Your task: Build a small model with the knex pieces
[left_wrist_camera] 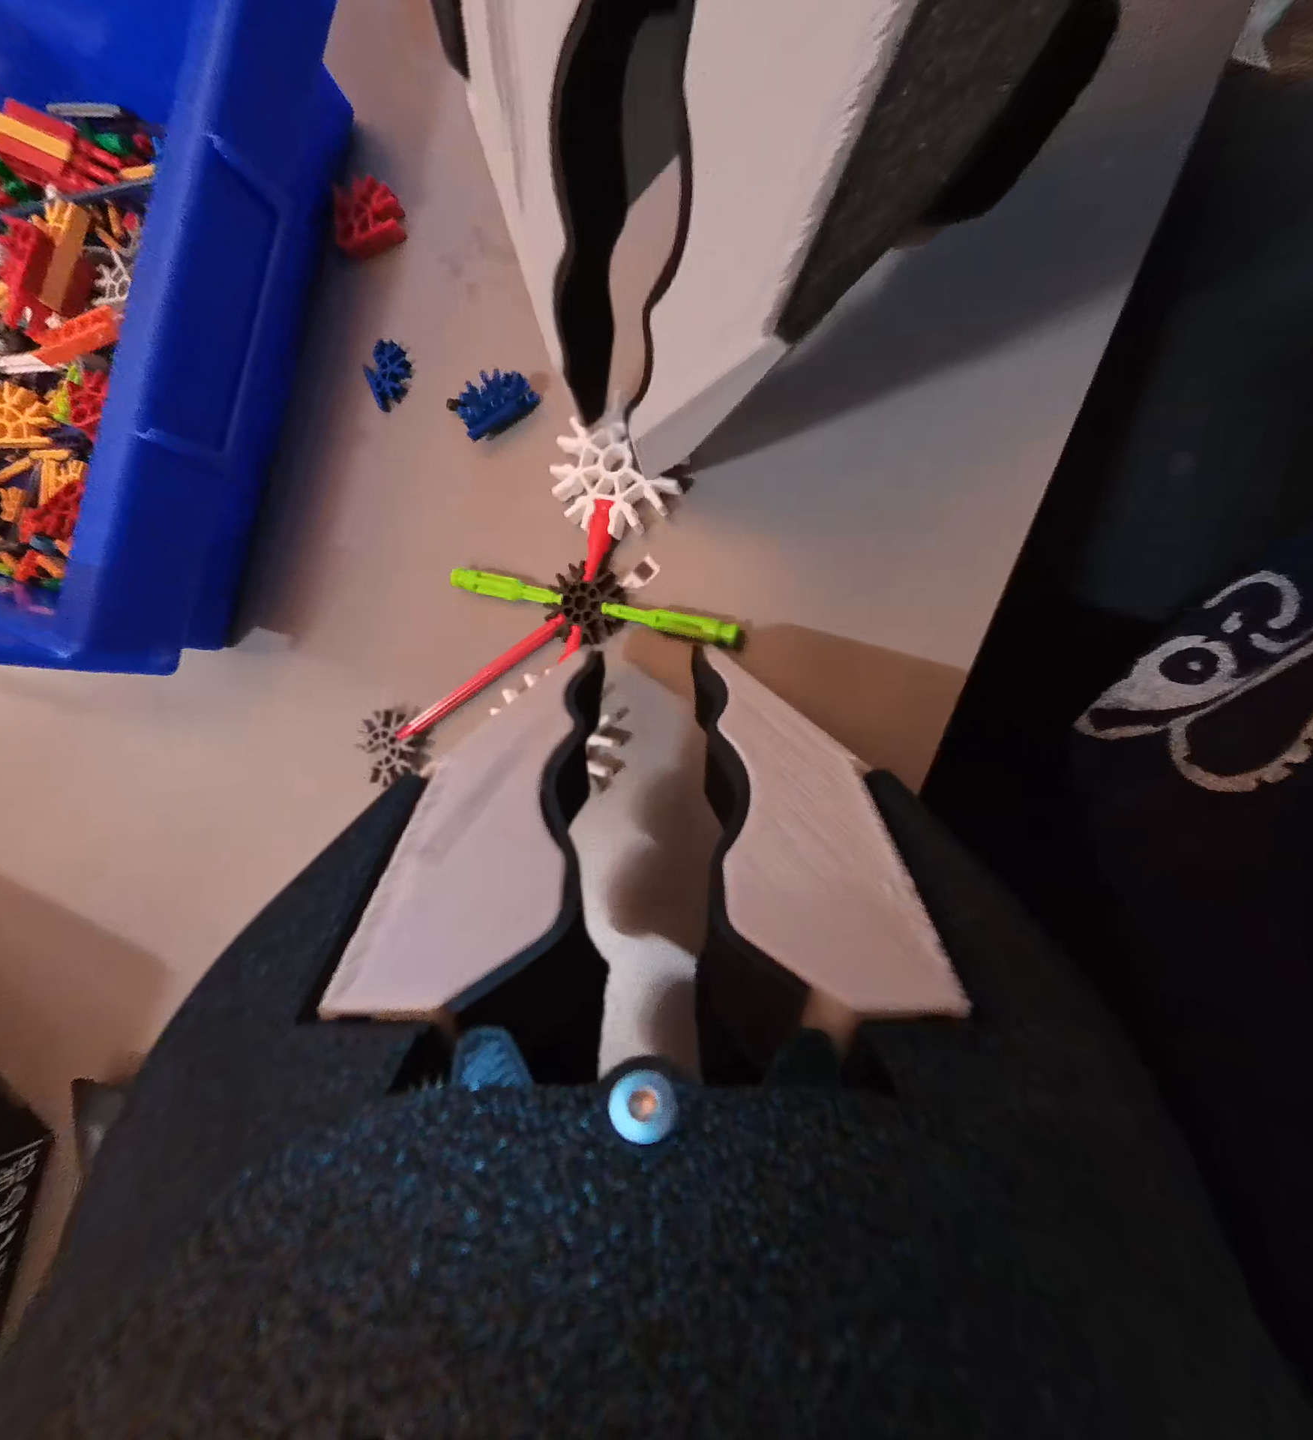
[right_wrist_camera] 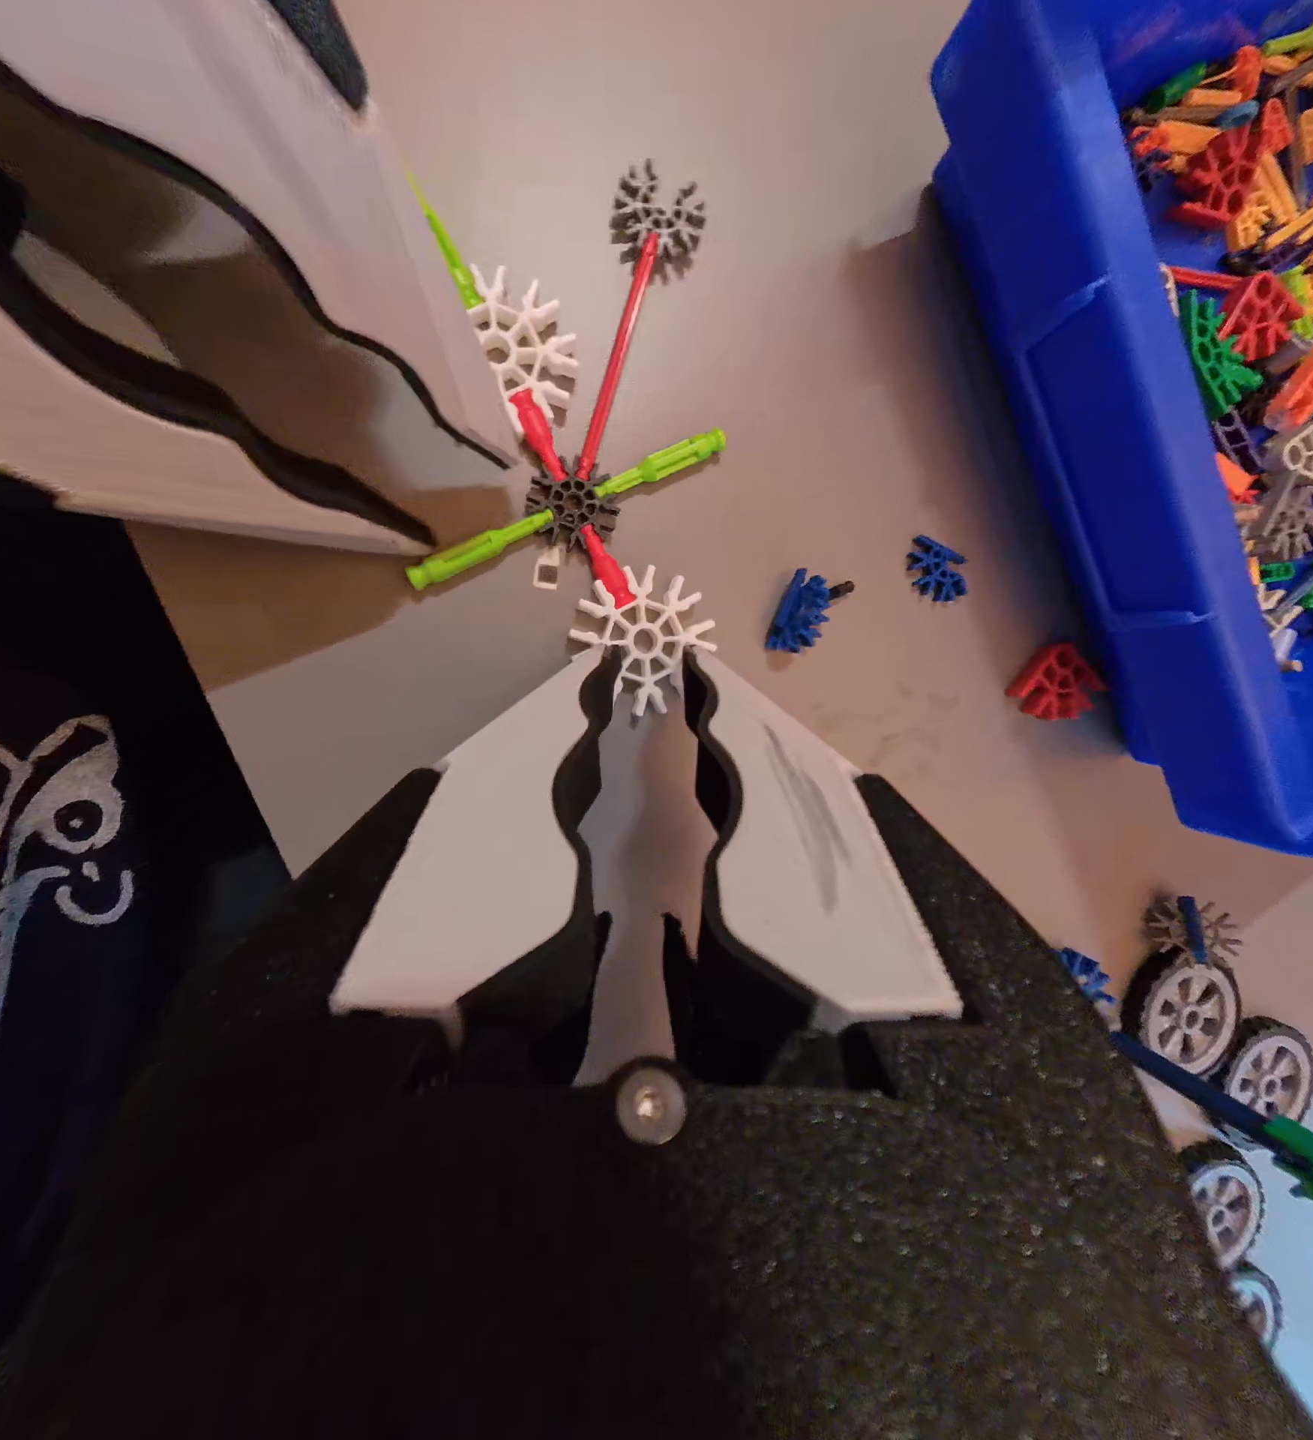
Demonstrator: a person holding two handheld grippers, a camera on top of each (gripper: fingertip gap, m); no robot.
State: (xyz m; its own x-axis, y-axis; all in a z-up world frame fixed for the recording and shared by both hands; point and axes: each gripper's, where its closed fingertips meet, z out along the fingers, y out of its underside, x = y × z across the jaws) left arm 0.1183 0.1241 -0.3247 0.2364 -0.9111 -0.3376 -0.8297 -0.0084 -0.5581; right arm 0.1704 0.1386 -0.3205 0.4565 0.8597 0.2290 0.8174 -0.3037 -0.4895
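Note:
A toy rod-and-connector piece lies on the tan table. Its dark hub (left_wrist_camera: 579, 604) (right_wrist_camera: 573, 502) carries two green rods (left_wrist_camera: 672, 621) and several red rods. My right gripper (right_wrist_camera: 645, 662) is shut on a white snowflake connector (right_wrist_camera: 641, 635) on a short red rod; it enters the left wrist view from the top (left_wrist_camera: 612, 409). My left gripper (left_wrist_camera: 647, 662) is open just short of the hub. Its left finger lies over a second white connector (left_wrist_camera: 606, 748) (right_wrist_camera: 524, 343). A long thin red rod runs to a grey connector (left_wrist_camera: 392, 740) (right_wrist_camera: 657, 214).
A blue bin (left_wrist_camera: 232, 312) (right_wrist_camera: 1066, 467) full of mixed parts stands beside the piece. Two blue connectors (right_wrist_camera: 801, 600) (right_wrist_camera: 937, 565) and a red one (right_wrist_camera: 1054, 682) lie loose. A wheeled model (right_wrist_camera: 1190, 1013) is near the right gripper. Dark printed cloth (left_wrist_camera: 1183, 701) is at the table edge.

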